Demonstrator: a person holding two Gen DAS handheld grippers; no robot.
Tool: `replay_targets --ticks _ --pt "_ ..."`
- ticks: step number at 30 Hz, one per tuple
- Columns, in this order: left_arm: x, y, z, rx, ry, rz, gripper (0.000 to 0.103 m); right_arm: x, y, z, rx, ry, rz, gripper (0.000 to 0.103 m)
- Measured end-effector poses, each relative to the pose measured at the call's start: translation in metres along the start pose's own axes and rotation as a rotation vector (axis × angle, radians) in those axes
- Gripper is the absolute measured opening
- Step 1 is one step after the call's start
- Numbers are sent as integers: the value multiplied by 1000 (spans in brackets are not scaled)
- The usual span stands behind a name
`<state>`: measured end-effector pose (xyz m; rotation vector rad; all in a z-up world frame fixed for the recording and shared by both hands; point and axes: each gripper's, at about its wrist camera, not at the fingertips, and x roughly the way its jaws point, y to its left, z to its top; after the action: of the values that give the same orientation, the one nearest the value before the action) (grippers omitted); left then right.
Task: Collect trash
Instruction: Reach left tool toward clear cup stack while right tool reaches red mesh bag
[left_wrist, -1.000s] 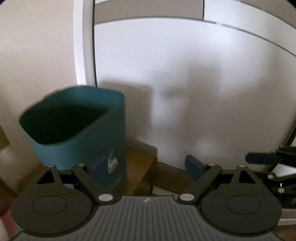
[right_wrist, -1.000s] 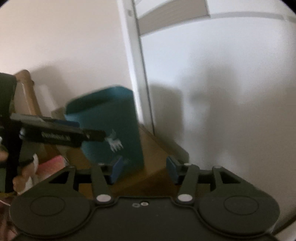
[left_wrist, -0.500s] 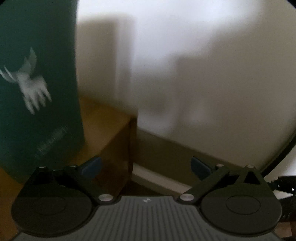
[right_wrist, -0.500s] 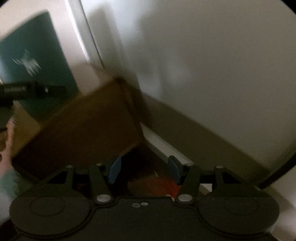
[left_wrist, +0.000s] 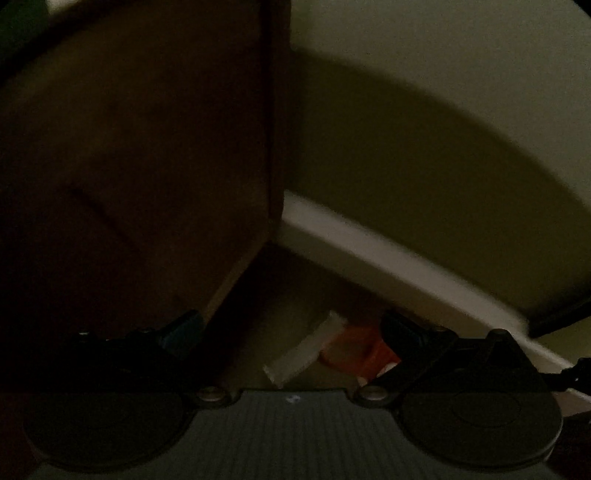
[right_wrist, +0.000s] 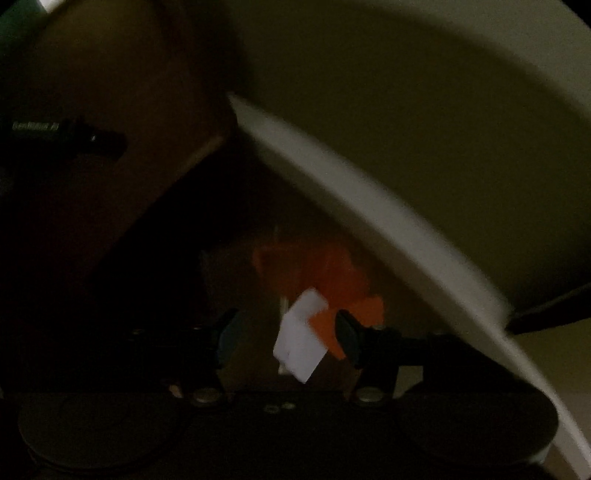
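Note:
An orange wrapper (right_wrist: 325, 280) and a white paper scrap (right_wrist: 301, 341) lie on the dim floor by the skirting board. My right gripper (right_wrist: 284, 338) is open, low over them, with the white scrap between its fingers. In the left wrist view the white scrap (left_wrist: 306, 349) and orange wrapper (left_wrist: 354, 349) lie just ahead. My left gripper (left_wrist: 291, 330) is open and empty above them. The teal bin shows only as a sliver at the top left (right_wrist: 14, 14).
A brown wooden cabinet side (left_wrist: 140, 155) stands at the left, close to both grippers. A white skirting board (left_wrist: 388, 258) and pale wall (left_wrist: 424, 129) run behind the trash. The scene is dark. My left gripper's finger (right_wrist: 66, 136) shows at the left of the right wrist view.
Both grippers have dropped from bin height down the cabinet side to the floor. The bin has left the views and the orange and white trash has come in. Both jaws stay open.

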<state>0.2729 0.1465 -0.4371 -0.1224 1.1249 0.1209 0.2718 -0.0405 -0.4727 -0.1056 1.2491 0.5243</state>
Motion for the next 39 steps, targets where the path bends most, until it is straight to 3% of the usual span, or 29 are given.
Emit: replay_targets --ticks 6,12,20,25,28,33,39 --pt "67 -9 -9 16 70 8 103 81 9 -17 7 108 -43 55" --pt "102 -13 -24 45 114 13 103 137 19 -44 -54 197 -56 55" --pt "165 1 -42 54 190 56 103 154 -26 -32 38 153 -122 55" --pt "182 9 -44 9 214 60 103 160 -53 -21 152 132 -146 55" --pt "186 7 -45 25 216 56 103 173 -58 -20 217 142 -145 55" --pt "193 6 -45 54 222 52 103 182 -71 -17 296 131 -220 55" --pt "198 9 -42 69 255 24 103 178 -93 -8 356 116 -208 55"
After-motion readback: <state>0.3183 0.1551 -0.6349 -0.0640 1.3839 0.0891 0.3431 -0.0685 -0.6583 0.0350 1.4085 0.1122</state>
